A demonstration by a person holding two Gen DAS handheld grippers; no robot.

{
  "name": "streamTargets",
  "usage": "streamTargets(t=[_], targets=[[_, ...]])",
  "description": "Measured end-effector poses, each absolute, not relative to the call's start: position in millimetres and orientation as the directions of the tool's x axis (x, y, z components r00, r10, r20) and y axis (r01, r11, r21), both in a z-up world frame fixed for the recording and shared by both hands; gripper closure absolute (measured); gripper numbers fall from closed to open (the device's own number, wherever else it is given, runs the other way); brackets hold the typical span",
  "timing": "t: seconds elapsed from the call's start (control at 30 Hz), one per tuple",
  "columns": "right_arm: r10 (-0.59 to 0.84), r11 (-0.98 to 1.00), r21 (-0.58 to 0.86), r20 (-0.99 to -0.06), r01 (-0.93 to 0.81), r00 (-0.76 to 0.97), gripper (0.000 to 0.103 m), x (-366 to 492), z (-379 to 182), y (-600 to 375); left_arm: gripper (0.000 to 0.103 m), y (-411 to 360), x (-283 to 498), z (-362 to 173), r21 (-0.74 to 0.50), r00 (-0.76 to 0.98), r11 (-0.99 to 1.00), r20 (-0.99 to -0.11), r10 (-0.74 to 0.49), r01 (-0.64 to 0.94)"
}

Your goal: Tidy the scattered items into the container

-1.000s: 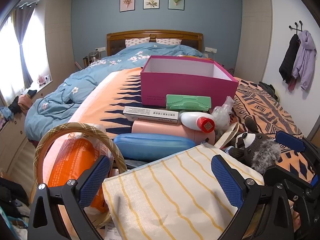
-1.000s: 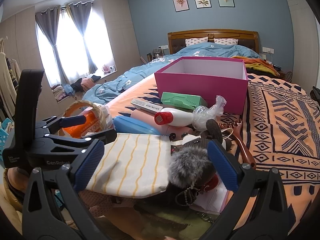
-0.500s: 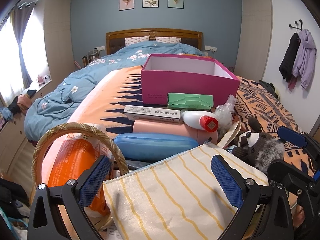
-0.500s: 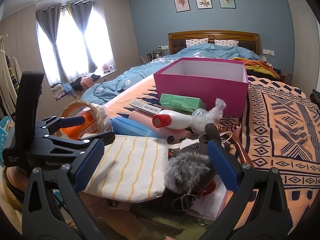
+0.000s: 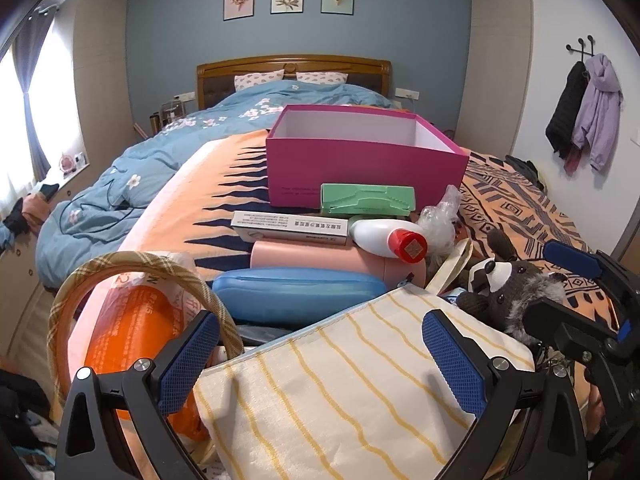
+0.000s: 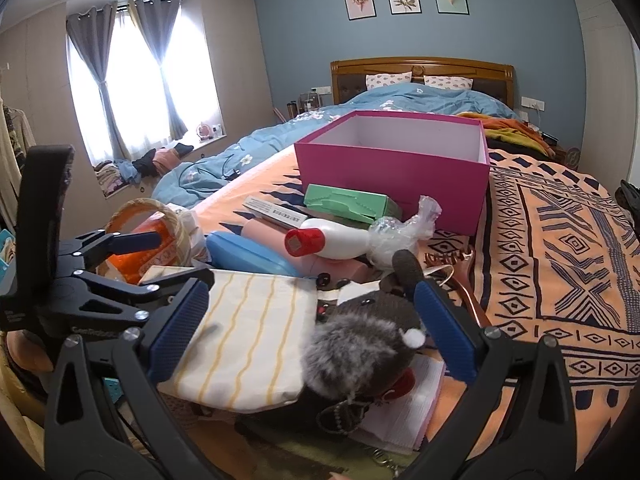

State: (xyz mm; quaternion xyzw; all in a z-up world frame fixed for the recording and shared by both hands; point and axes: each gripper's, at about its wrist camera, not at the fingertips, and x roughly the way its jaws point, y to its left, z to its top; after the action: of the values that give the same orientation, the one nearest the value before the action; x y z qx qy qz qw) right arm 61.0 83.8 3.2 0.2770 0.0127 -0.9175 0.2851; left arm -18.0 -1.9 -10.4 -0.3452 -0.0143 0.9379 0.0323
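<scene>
An open pink box (image 5: 366,162) (image 6: 394,168) stands on the orange patterned bedspread. In front of it lie a green carton (image 5: 366,200), a long white carton (image 5: 288,227), a white bottle with a red cap (image 5: 386,236), a pink case (image 5: 320,258), a blue case (image 5: 296,292) and crumpled plastic (image 6: 400,232). My left gripper (image 5: 320,360) is open over a yellow-striped pouch (image 5: 348,392). My right gripper (image 6: 310,330) is open around a grey raccoon plush (image 6: 360,344), its fingers on either side of it.
A round-handled bag with an orange packet (image 5: 124,320) sits at the left. A wooden comb (image 6: 460,276) and a notebook (image 6: 404,412) lie by the plush. A blue duvet (image 5: 132,184) covers the bed's left half. Coats (image 5: 584,116) hang on the right wall.
The right gripper has pushed forward and down, so the raccoon plush now lies between its fingers. The left gripper has edged slightly forward over the striped pouch.
</scene>
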Motion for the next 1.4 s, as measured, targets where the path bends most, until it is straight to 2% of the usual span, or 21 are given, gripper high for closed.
streamTargets(t=[0.37,0.9,1.07,1.3,1.4], targets=[[-0.483,-0.833,0.058,-0.559,0.550,-0.673,0.000,27.3,5.5,80.4,0.000,-3.2,-36.2,-9.9,-0.066,-0.739,-0.992,-0.661,0.126,-0.110],[-0.440,-0.776,-0.083,-0.639,0.625,-0.631,0.000,-28.6,10.9,70.0,0.000,-3.4,-100.9,-3.6,-0.021,-0.687,-0.979,-0.709,0.159,-0.204],[-0.482,-0.723,-0.083,-0.651,0.686,-0.587,0.000,-23.7,7.4,64.1,0.000,-15.3,-98.5,-5.1,-0.052,-0.677,-0.973,-0.710,0.194,-0.225],[-0.645,-0.574,0.042,-0.639,0.818,-0.419,0.000,10.3,14.1,56.9,0.000,-31.2,-65.7,-6.2,-0.113,-0.660,-0.955,-0.700,0.274,-0.276],[-0.669,-0.502,0.039,-0.651,0.864,-0.359,0.000,31.1,9.3,51.0,0.000,-34.4,-43.9,-9.9,-0.096,-0.663,-0.950,-0.696,0.277,-0.297]])
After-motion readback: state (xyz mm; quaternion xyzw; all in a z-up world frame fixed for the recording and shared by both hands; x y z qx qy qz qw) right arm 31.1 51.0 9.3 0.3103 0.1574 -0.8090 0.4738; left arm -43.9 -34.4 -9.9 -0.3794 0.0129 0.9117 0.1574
